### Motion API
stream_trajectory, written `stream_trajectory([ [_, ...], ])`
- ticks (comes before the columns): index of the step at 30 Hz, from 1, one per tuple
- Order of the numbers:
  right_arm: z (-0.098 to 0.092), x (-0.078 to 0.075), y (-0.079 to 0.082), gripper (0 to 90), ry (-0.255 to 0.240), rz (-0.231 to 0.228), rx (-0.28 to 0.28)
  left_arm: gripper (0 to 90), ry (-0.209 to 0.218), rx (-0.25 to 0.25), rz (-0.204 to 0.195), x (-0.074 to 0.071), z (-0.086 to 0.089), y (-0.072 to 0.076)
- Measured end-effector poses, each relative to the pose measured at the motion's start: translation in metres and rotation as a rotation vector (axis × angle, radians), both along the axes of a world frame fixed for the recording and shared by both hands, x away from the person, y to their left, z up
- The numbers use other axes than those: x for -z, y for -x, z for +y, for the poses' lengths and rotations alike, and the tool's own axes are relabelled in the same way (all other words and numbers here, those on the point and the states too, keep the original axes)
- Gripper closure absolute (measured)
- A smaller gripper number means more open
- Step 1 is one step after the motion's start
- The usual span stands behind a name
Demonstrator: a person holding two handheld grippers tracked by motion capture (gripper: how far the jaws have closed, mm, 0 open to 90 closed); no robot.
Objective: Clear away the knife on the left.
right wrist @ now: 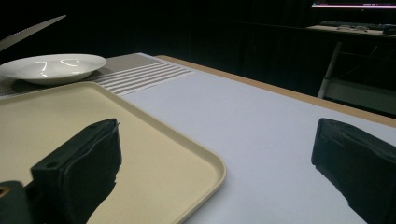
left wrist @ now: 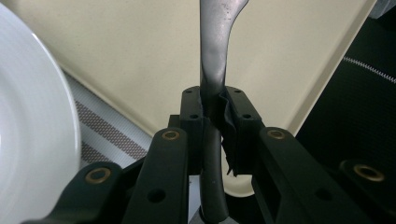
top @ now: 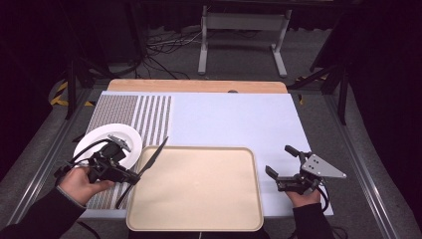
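My left gripper (top: 131, 175) is shut on a knife (top: 152, 159) near where blade meets handle. The blade points up and away over the left rim of the beige tray (top: 199, 199), and the dark handle hangs down toward the table's front edge. In the left gripper view the jaws clamp the knife (left wrist: 214, 56) above the tray (left wrist: 116, 56), with the white plate (left wrist: 32, 140) at the left. My right gripper (top: 278, 160) rests open on the white mat to the right of the tray, nothing between its jaws. In its own view the right gripper (right wrist: 217, 140) faces the tray (right wrist: 46, 121).
An empty white plate (top: 107, 139) sits on the striped mat (top: 149, 117) behind my left hand. The white mat (top: 234, 119) covers the table's middle and right. A wooden table edge (top: 199, 85) runs along the back, with a metal stand (top: 239, 30) beyond it.
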State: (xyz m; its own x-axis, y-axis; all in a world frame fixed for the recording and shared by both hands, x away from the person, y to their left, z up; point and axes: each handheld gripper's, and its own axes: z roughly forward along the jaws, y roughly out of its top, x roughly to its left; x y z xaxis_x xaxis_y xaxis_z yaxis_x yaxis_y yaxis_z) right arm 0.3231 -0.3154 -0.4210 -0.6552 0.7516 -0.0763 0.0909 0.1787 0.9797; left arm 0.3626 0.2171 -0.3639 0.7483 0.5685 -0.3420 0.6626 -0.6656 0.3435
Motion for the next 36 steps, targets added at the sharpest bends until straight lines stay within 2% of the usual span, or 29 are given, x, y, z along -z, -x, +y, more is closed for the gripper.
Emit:
stream_trajectory([
  [7, 0.000, 0.000, 0.000, 2.4, 0.000, -0.001, -0.001, 80.0, 0.030, -0.018, 0.047, 0.008, -0.011, -0.001],
  [11, 0.000, 0.000, 0.000, 2.4, 0.000, -0.001, -0.002, 80.0, 0.024, -0.021, 0.073, 0.014, -0.017, -0.002],
  [17, 0.000, 0.000, 0.000, 2.4, -0.004, 0.000, -0.003, 80.0, 0.005, -0.031, 0.089, 0.023, -0.026, -0.002],
  [24, 0.000, -0.001, 0.001, 2.4, -0.006, 0.002, -0.003, 80.0, 0.013, -0.013, 0.116, 0.029, -0.031, -0.002],
  [31, 0.000, -0.001, 0.001, 2.4, -0.002, 0.002, -0.004, 80.0, -0.014, -0.007, 0.133, 0.034, -0.035, -0.002],
  [36, 0.000, -0.001, 0.001, 2.4, -0.003, 0.004, -0.003, 79.9, -0.053, -0.009, 0.145, 0.040, -0.039, -0.003],
])
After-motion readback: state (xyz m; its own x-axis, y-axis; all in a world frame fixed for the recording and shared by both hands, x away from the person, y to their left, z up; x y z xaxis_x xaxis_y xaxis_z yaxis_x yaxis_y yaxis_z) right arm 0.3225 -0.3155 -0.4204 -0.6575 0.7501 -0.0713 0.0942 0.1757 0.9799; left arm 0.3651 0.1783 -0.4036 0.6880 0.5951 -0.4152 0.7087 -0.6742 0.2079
